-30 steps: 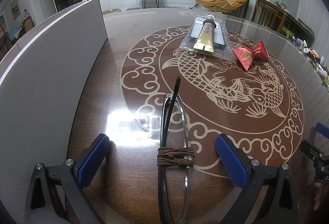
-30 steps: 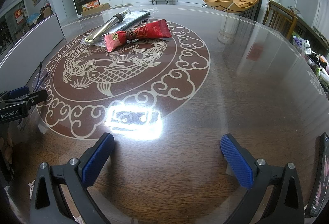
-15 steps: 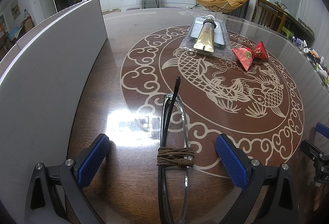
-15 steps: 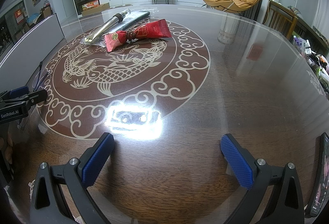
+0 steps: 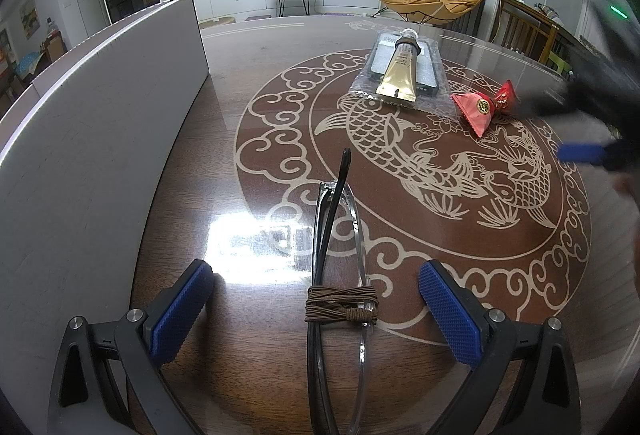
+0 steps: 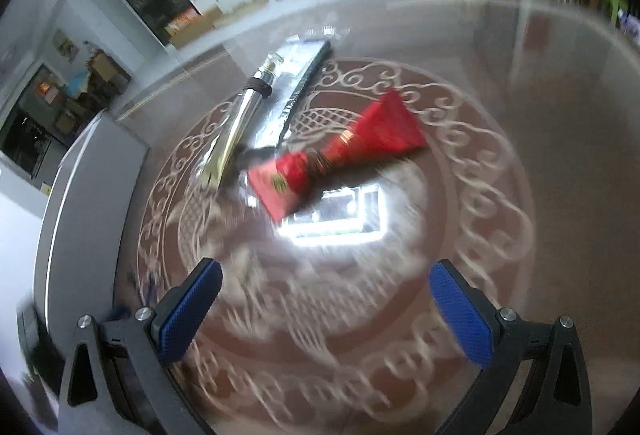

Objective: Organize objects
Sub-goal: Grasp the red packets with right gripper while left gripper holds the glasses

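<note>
Glasses (image 5: 338,275), folded and bound with brown cord (image 5: 341,305), lay on the bench (image 5: 240,75) directly between the blue pads of my left gripper (image 5: 316,303), whose jaws were spread wide with nothing touching them. Farther off in the left wrist view sat a gold tube (image 5: 400,73) on top of a bagged phone case (image 5: 430,75), with a red wrapped packet (image 5: 482,107) just beside them. A grey panel (image 5: 92,115) stood along the left side. My right gripper (image 5: 580,153) showed as a dark blur at the right edge, near the red packet.

Through the right wrist view, heavily smeared, the red wrapped packet (image 6: 340,159) lay ahead of my right gripper (image 6: 326,307), well apart from the pads, and the gold tube (image 6: 240,123) sat beyond it to the left. Those jaws were also spread and empty.

I judged the step in hand to be the right gripper's reach for the red packet. To do it well I needed to slow down before descending, line the pads across the packet's narrow tied waist instead of its flat ends, and come down low enough to catch the thin wrapper without scraping the glossy bench.
</note>
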A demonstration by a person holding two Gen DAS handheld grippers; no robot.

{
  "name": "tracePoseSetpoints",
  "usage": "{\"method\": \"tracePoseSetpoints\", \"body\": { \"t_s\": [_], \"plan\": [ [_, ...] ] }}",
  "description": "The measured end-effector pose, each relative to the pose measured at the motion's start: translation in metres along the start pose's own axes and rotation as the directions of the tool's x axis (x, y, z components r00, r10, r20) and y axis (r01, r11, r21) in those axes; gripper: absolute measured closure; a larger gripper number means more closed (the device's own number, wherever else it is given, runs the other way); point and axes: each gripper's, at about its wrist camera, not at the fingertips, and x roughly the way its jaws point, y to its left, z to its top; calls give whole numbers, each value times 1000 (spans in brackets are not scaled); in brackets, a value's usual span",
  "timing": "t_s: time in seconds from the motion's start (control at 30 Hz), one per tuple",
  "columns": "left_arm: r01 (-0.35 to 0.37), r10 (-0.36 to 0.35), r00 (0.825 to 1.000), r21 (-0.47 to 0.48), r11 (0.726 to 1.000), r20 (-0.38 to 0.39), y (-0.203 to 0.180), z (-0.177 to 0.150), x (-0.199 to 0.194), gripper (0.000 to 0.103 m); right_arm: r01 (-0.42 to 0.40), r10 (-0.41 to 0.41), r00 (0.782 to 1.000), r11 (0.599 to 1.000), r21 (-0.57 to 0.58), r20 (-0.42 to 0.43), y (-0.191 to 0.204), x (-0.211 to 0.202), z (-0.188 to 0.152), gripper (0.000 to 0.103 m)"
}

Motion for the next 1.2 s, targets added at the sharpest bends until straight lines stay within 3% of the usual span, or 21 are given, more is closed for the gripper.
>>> {"method": "tracePoseSetpoints", "body": {
  "t_s": [0.13, 0.27, 0.33, 0.43, 0.73, 0.97, 1.1, 1.17, 1.2],
  "plan": [
    [1, -1, 1000, -1, 1000, 0, 0, 0, 0, 0, 40, -42, 999, 996, 86, 16, 12, 27, 24, 0],
    [0, 0, 1000, 0, 1000, 0, 0, 0, 0, 0, 157, -158, 984, 987, 21, 87, 30, 40, 32, 5],
    [0, 0, 1000, 0, 1000, 0, 0, 0, 0, 0, 215, -209, 969, 976, -32, 134, 36, 39, 25, 39],
    [1, -1, 1000, 0, 1000, 0, 0, 0, 0, 0, 223, -204, 964, 969, -104, 169, 35, 30, 11, 73],
    [1, -1, 1000, 1, 1000, 0, 0, 0, 1, 0, 211, -152, 967, 927, -310, 202, 21, -6, -57, 75],
    [1, -1, 1000, 1, 1000, 0, 0, 0, 1, 0, 195, -117, 967, 911, -364, 226, 0, -42, -125, 74],
    [1, -1, 1000, 1, 1000, 1, 0, 0, 1, 0, 177, -96, 968, 916, -360, 233, -7, -53, -147, 74],
    [1, -1, 1000, 1, 1000, 1, 0, 0, 1, 0, 143, -67, 972, 929, -341, 225, -13, -56, -151, 66],
    [1, -1, 1000, 1, 1000, 1, -1, 0, 1, 0, 120, -48, 974, 937, -327, 220, -17, -60, -154, 55]
  ]
}}
